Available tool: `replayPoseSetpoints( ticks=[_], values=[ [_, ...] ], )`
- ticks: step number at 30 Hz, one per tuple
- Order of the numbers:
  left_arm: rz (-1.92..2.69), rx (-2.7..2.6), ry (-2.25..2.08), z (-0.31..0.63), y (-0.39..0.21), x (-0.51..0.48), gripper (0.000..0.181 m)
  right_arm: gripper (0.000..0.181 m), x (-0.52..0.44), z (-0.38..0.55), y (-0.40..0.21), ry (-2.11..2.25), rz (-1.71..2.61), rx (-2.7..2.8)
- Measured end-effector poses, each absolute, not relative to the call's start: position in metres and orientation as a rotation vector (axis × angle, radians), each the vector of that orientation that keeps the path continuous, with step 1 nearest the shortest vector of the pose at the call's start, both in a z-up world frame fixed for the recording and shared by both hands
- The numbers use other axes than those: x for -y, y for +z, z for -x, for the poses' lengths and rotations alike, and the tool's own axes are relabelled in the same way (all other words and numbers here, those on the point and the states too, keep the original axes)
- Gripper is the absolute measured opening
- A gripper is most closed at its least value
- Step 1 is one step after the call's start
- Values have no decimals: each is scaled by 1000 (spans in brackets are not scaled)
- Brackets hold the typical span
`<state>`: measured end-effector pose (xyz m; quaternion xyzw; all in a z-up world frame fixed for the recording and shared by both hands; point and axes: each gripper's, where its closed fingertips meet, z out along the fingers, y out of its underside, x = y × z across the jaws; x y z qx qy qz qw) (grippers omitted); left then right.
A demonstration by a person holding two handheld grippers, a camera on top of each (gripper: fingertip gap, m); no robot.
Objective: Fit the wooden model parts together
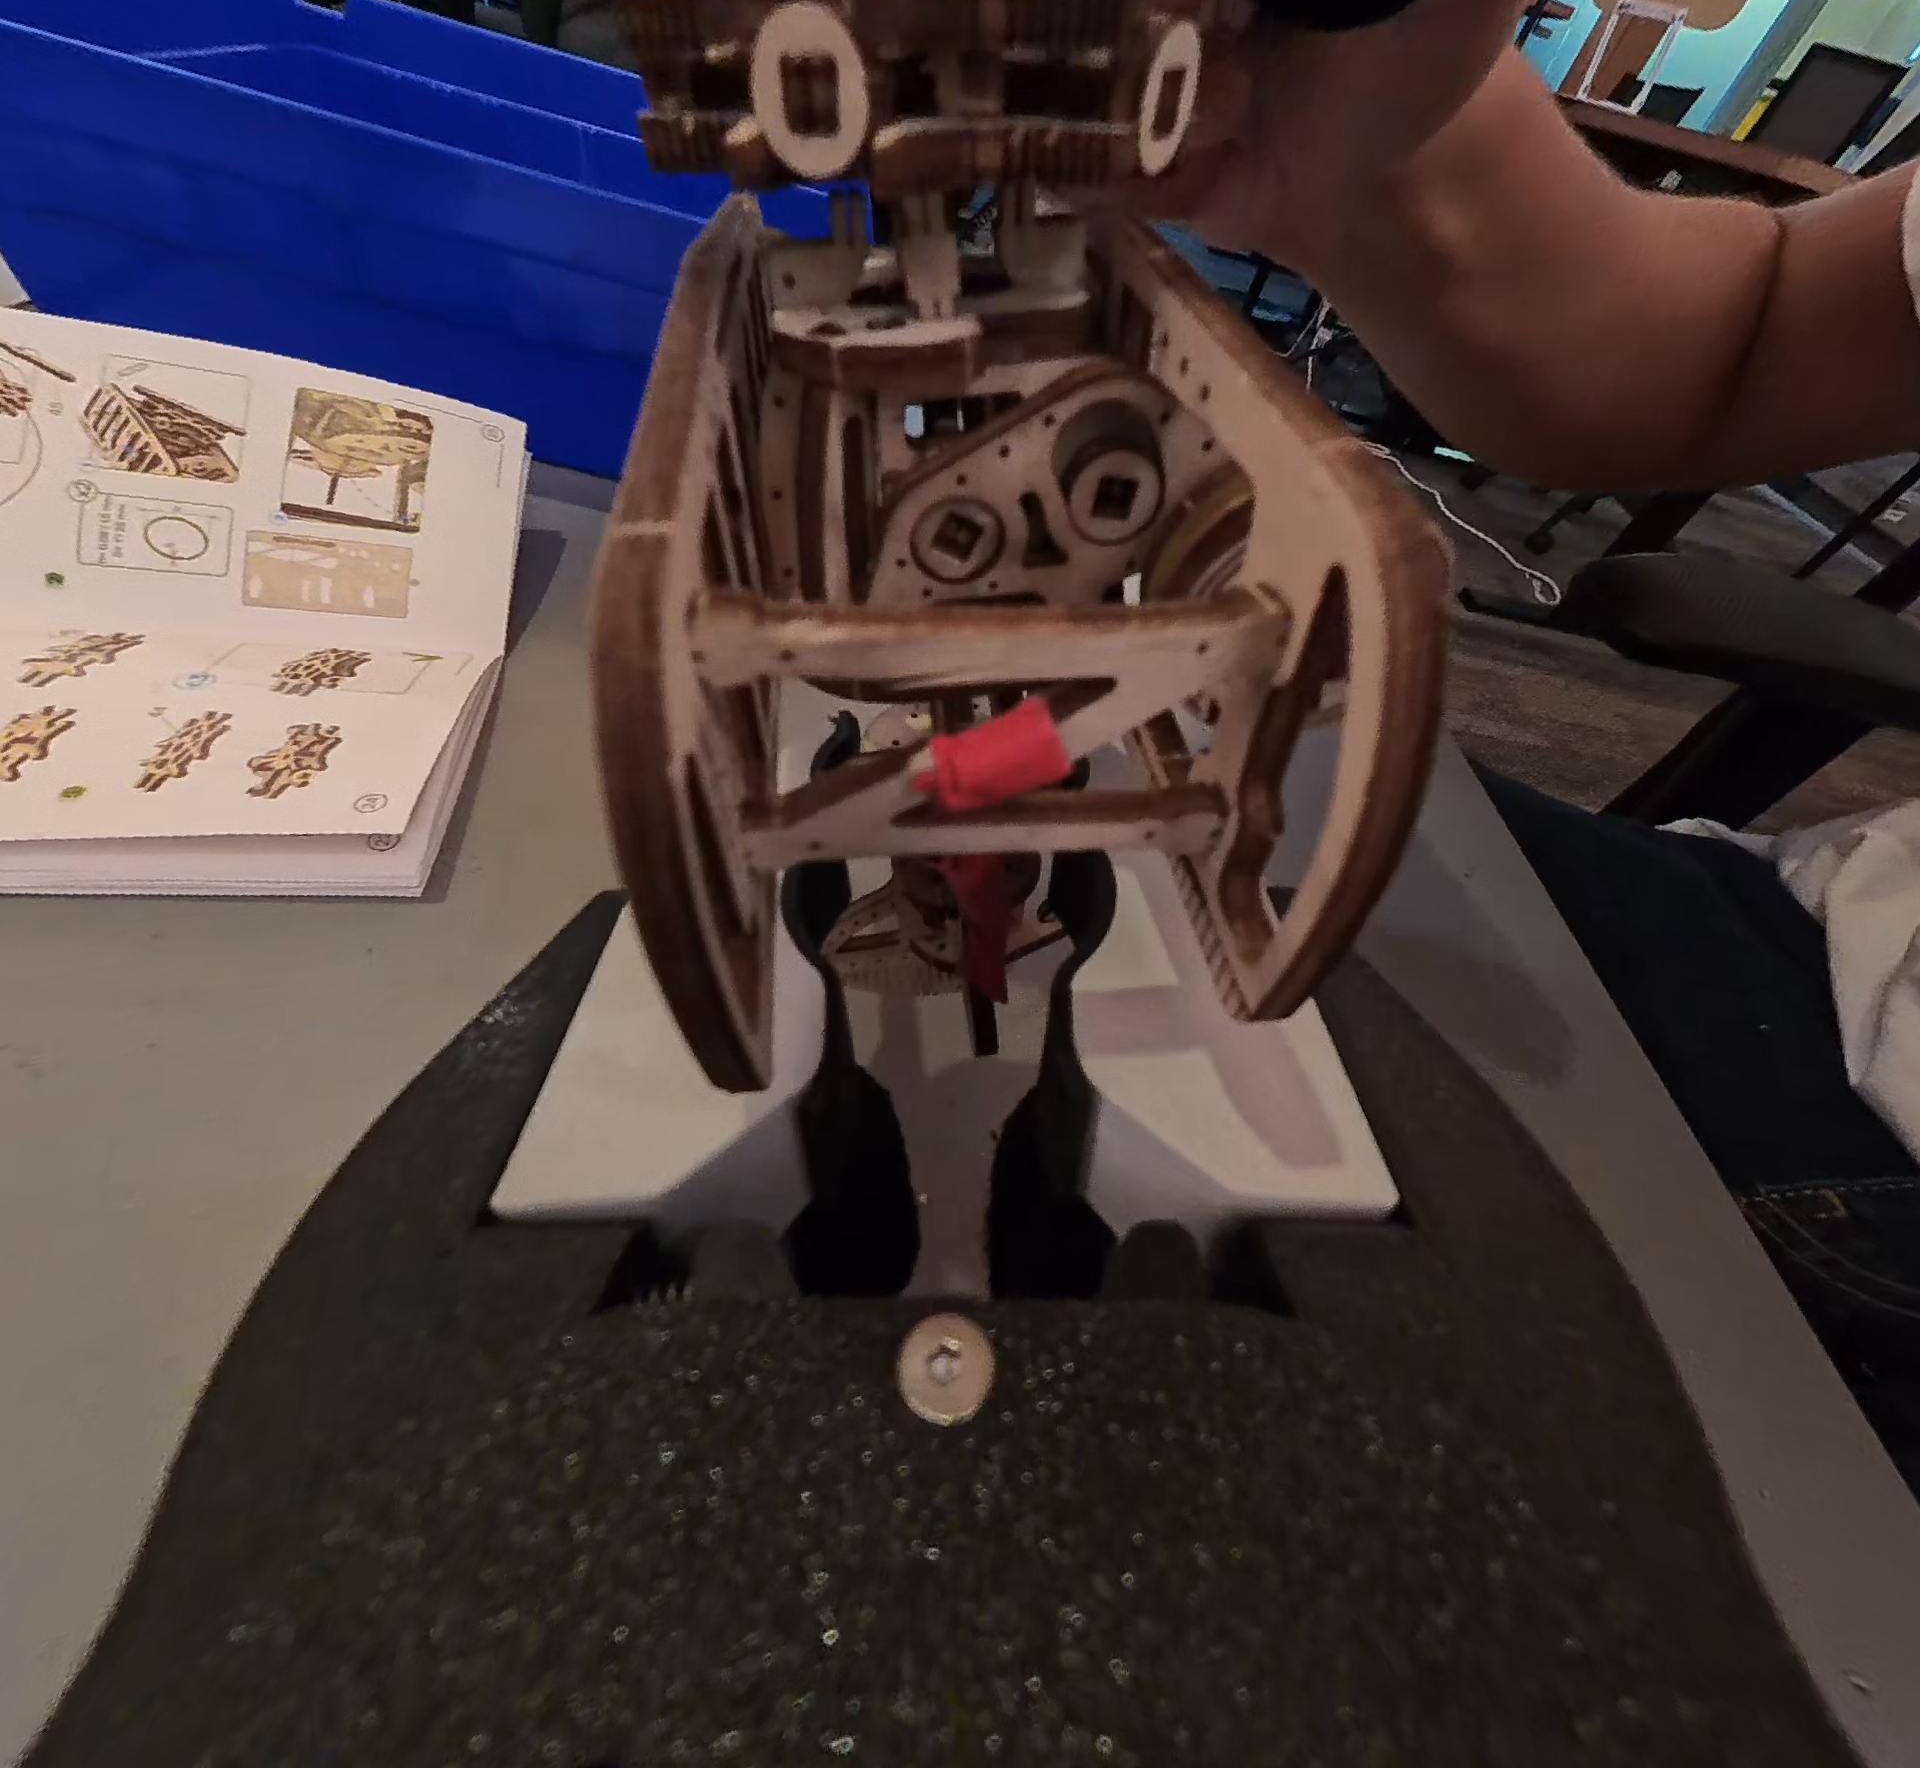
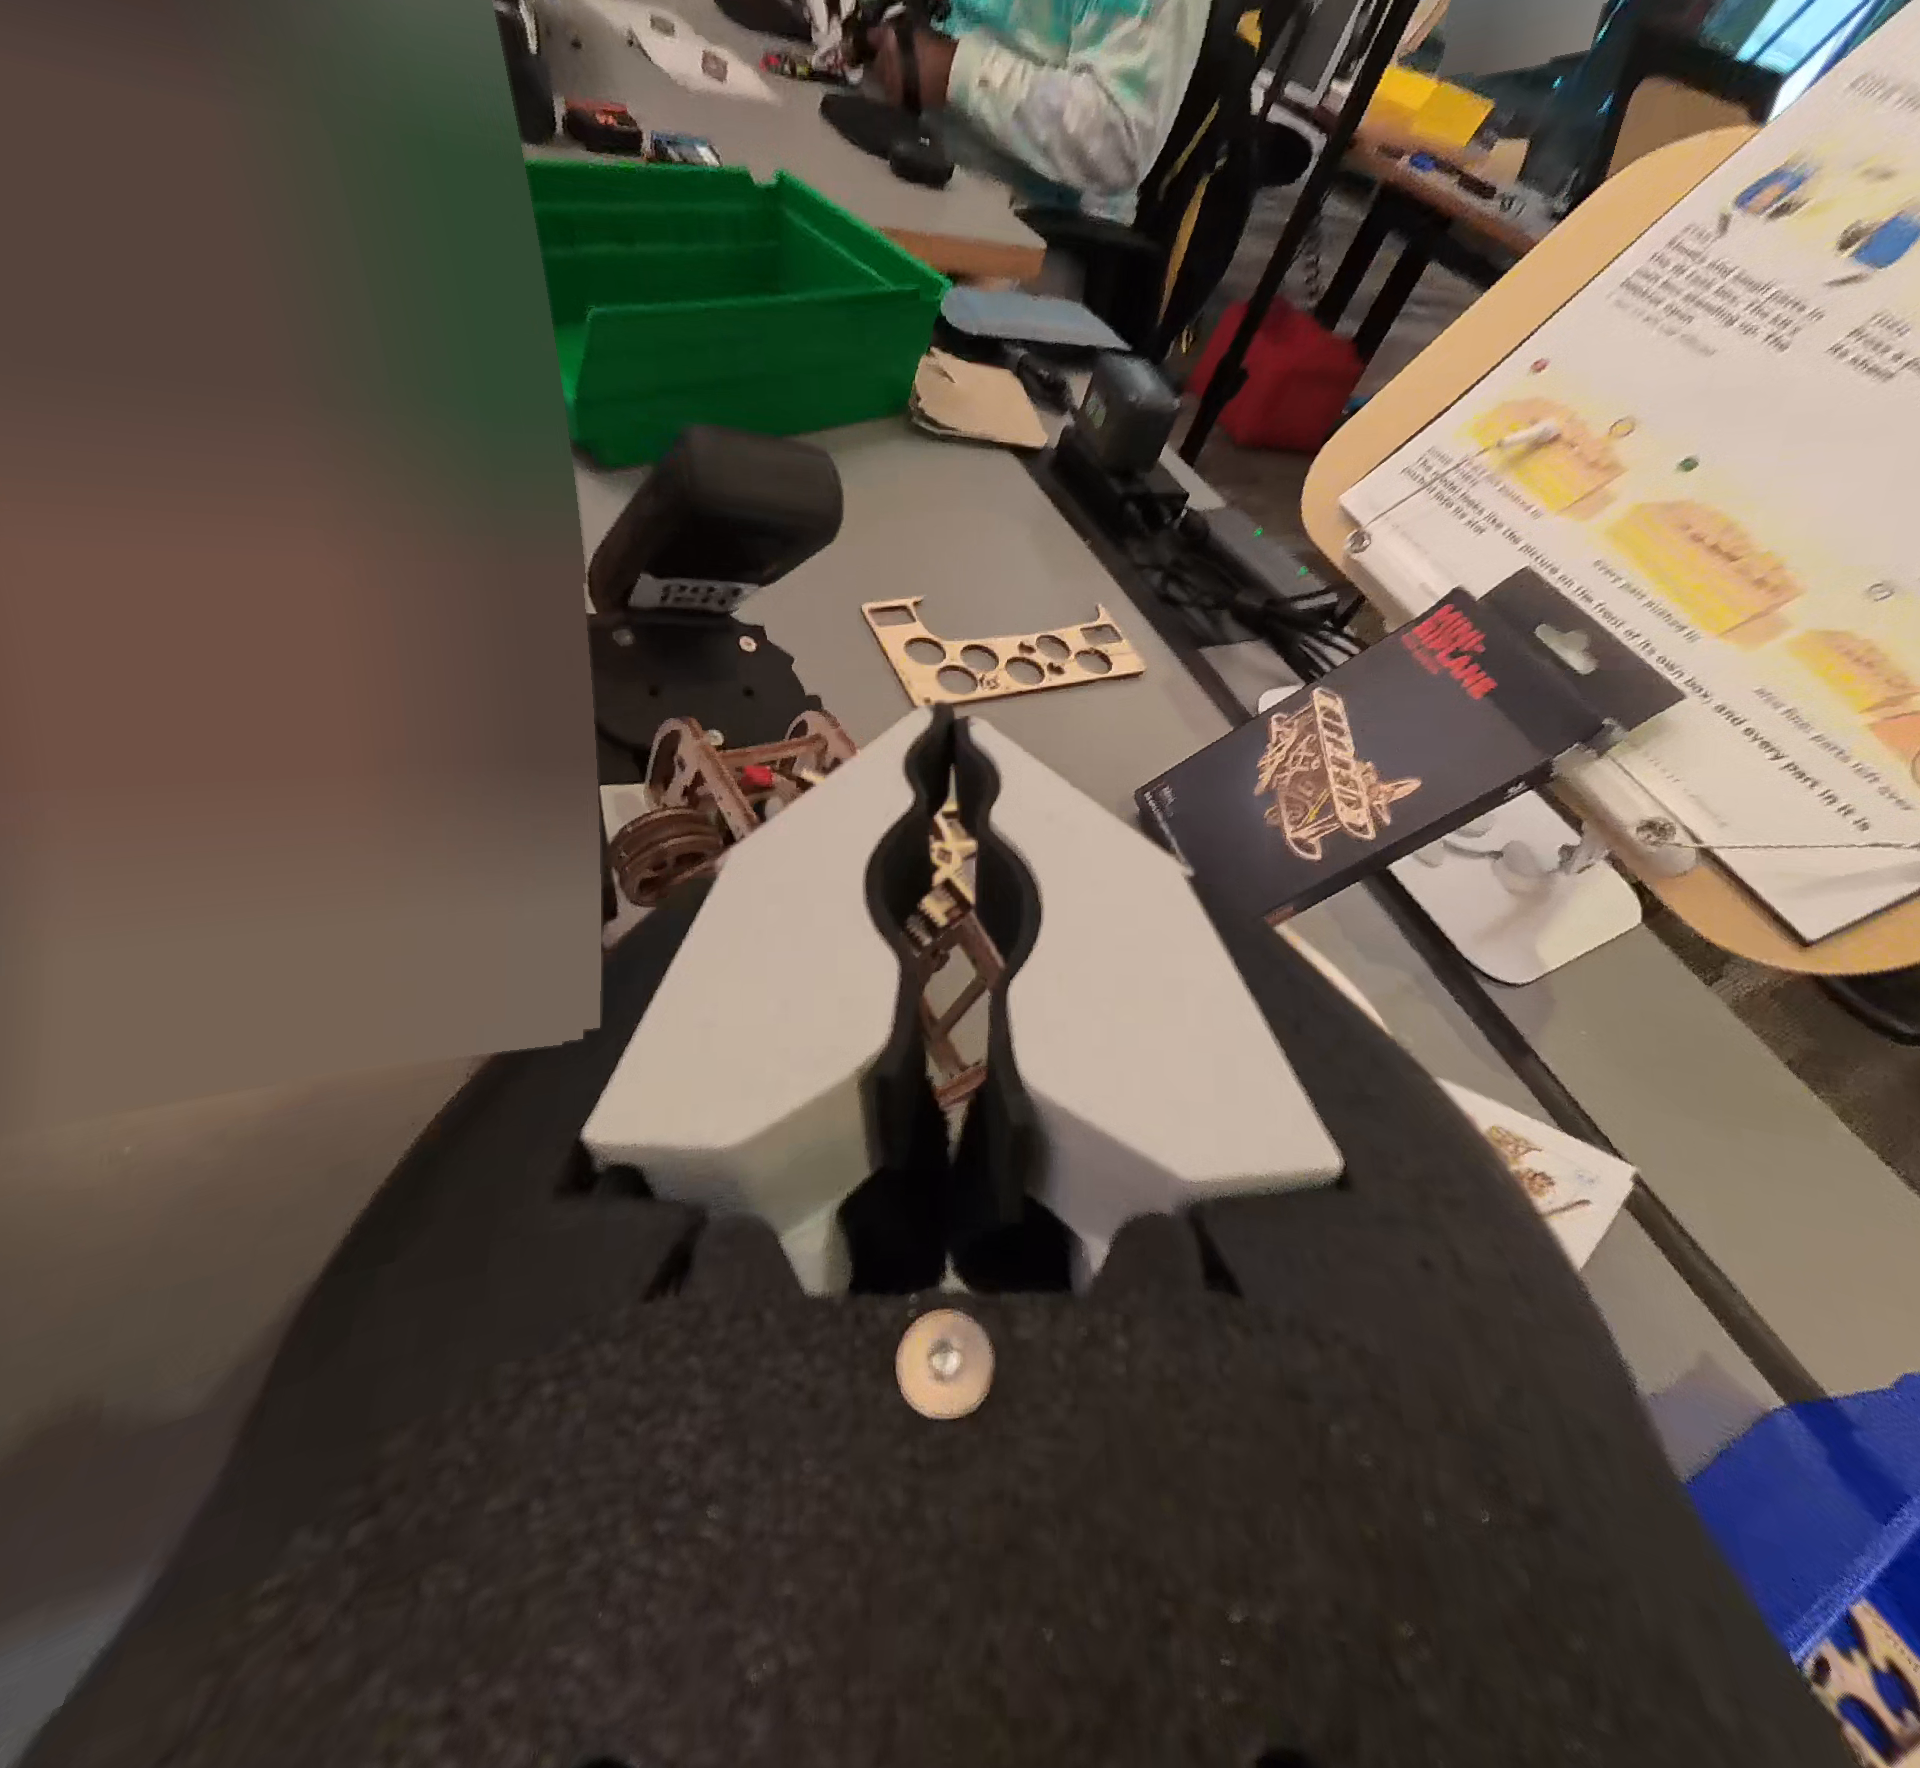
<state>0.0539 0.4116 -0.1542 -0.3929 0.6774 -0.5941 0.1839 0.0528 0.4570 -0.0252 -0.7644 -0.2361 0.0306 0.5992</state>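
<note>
The wooden model (image 1: 997, 575) is pale, matt plywood with dark, scorched-looking cut edges; a smooth red plastic piece (image 1: 997, 747) sits inside it. The left gripper (image 1: 951, 897) has a rough, speckled black body, smooth matt grey shells and a shiny metal screw (image 1: 943, 1367). The instruction booklet (image 1: 239, 596) is smooth printed paper. The blue bin (image 1: 312, 191) is glossy plastic. The surface (image 1: 156, 1043) is matt grey.

In the right wrist view, the right gripper (image 2: 943, 887) shows the same finish, and the green bin (image 2: 727, 316) is smooth plastic.
</note>
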Motion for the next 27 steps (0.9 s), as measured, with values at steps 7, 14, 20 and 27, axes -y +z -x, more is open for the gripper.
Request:
replayPoseSetpoints(
  ticks=[7, 14, 20, 27],
  values=[
    [1108, -1920, -1653, -54, -156, -411, 31, 0, -456, -42, -57, 172, 1909, 578],
    [1103, -1905, -1660, -54, -154, -412, 32, 0, -457, -43, -55, 249, 1956, 514],
    [1093, -1938, -1702, -51, -154, -408, 31, 14, -449, -67, -23, -125, 1851, 644],
    [1132, -1977, -1782, -50, -155, -407, 32, 95, -433, -59, -69, -346, 2051, 1163]
  ],
)
